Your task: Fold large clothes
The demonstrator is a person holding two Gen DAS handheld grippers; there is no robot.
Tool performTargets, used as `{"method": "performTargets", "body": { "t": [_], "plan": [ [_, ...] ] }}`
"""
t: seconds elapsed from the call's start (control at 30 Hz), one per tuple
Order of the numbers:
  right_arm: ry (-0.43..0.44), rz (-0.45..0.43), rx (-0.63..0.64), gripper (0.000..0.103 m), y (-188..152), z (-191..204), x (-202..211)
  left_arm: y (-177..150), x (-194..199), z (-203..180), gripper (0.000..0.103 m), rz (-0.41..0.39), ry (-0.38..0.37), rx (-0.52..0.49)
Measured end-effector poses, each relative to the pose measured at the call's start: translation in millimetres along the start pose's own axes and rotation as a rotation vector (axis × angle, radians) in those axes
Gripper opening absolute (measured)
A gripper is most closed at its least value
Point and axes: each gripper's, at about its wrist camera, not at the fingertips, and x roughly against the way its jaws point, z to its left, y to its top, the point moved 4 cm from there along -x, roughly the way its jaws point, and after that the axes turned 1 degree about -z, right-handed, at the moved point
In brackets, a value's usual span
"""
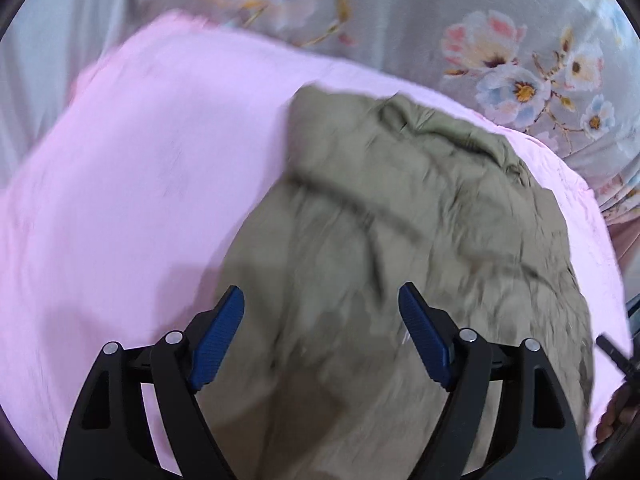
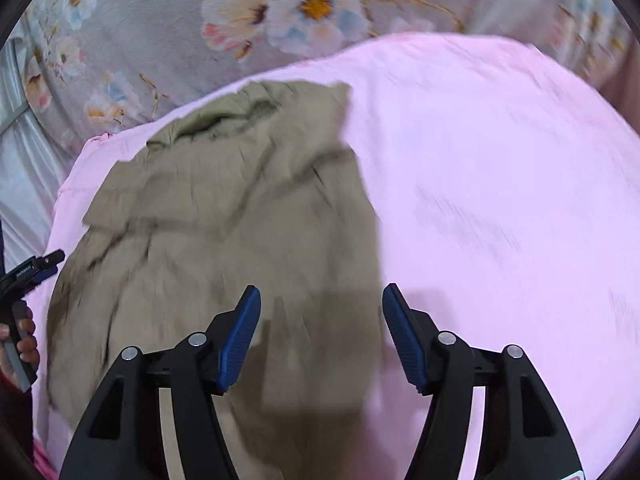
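Observation:
An olive-green garment lies crumpled on a pink sheet. My left gripper is open and empty, hovering above the garment's near left part. In the right wrist view the same garment lies on the left half of the pink sheet. My right gripper is open and empty above the garment's right edge. The left gripper and the hand holding it show at the left rim of the right wrist view. Both views are blurred by motion.
A grey floral cloth hangs behind the pink sheet and also shows in the right wrist view. The other hand and tool show at the right rim of the left wrist view.

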Motion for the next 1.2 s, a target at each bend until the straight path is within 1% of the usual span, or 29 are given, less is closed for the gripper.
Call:
{"method": "performTargets", "body": {
  "t": [0.07, 0.1, 0.13, 0.2, 0.23, 0.3, 0.37, 0.4, 0.43, 0.47, 0.5, 0.53, 0.57, 0.6, 0.63, 0.67, 0.7, 0.8, 0.83, 0.93, 1.0, 1.07, 1.13, 1.2],
  "plan": [
    [0.027, 0.026, -0.041, 0.065, -34.3, -12.9, 17.8, -31.6, 13.9, 26.1, 0.077, 0.041, -0.032, 0.079],
    [0.043, 0.046, -0.060, 0.066, -54.0, -16.5, 25.8, -45.2, 20.1, 34.5, 0.077, 0.056, -0.037, 0.108],
    [0.054, 0.057, -0.066, 0.066, -66.1, -16.8, 29.3, -61.1, 27.3, 42.0, 0.077, 0.072, -0.051, 0.135],
    [0.079, 0.067, -0.064, 0.070, -91.3, -12.1, 37.2, -81.0, 36.3, 44.6, 0.077, 0.082, -0.082, 0.169],
    [0.091, 0.054, -0.055, 0.073, -99.5, -7.4, 41.4, -90.2, 42.5, 45.1, 0.077, 0.074, -0.106, 0.187],
    [0.122, 0.037, -0.047, 0.074, -109.7, 2.4, 46.7, -99.7, 48.9, 43.6, 0.077, 0.065, -0.139, 0.210],
    [0.186, 0.039, -0.066, 0.074, -115.0, 15.3, 46.2, -106.1, 51.5, 39.7, 0.077, 0.072, -0.186, 0.244],
    [0.239, 0.042, -0.087, 0.075, -118.2, 22.1, 45.6, -107.9, 52.3, 37.0, 0.077, 0.079, -0.210, 0.259],
    [0.267, 0.040, -0.101, 0.075, -118.8, 24.5, 44.7, -111.2, 53.3, 31.5, 0.076, 0.091, -0.249, 0.265],
    [0.276, 0.029, -0.112, 0.075, -120.3, 27.7, 43.8, -111.3, 53.6, 27.5, 0.071, 0.097, -0.256, 0.258],
    [0.279, 0.020, -0.121, 0.075, -121.1, 29.7, 42.0, -111.4, 54.1, 21.6, 0.056, 0.095, -0.234, 0.230],
    [0.285, 0.010, -0.134, 0.066, -122.1, 30.8, 40.9, -111.1, 54.1, 16.3, 0.047, 0.091, -0.214, 0.201],
    [0.300, 0.004, -0.149, 0.055, -122.0, 30.7, 40.9, -113.0, 56.9, 12.0, 0.025, 0.085, -0.179, 0.164],
    [0.334, 0.009, -0.168, 0.027, -121.8, 30.4, 40.5, -112.7, 60.0, 9.7, 0.015, 0.078, -0.168, 0.148],
    [0.373, 0.013, -0.187, 0.023, -121.9, 29.6, 41.9, -111.5, 68.7, 7.9, 0.011, 0.060, -0.182, 0.149],
    [0.406, -0.007, -0.208, 0.019, -120.6, 28.9, 48.2, -109.8, 75.9, 8.4, 0.008, 0.047, -0.193, 0.150],
    [0.425, -0.027, -0.203, 0.014, -118.5, 30.7, 55.6, -107.5, 86.5, 9.1, 0.007, 0.027, -0.203, 0.147],
    [0.470, -0.110, -0.127, 0.011, -114.1, 38.3, 100.2, -101.3, 129.6, 7.5, 0.006, -0.044, -0.239, 0.118],
    [0.479, -0.133, -0.107, 0.010, -114.0, 41.0, 113.9, -101.9, 151.6, 5.5, 0.006, -0.077, -0.247, 0.094],
    [0.500, -0.215, -0.028, 0.010, -115.8, 50.8, 169.0, -105.2, 201.2, 1.6, 0.005, -0.139, -0.275, 0.054],
    [0.511, -0.272, 0.014, 0.010, -116.8, 56.6, 209.3, -110.1, 242.3, -0.4, 0.005, -0.197, -0.289, 0.023],
    [0.523, -0.319, 0.036, 0.010, -115.3, 60.5, 239.7, -113.4, 278.7, -5.9, 0.006, -0.249, -0.307, -0.005],
    [0.541, -0.369, 0.039, 0.010, -109.8, 62.5, 267.4, -109.3, 310.2, -13.2, 0.006, -0.299, -0.322, -0.031],
    [0.550, -0.413, 0.020, 0.010, -97.9, 64.1, 283.7, -101.5, 326.8, -19.7, 0.006, -0.331, -0.322, -0.051]
  ]
}}
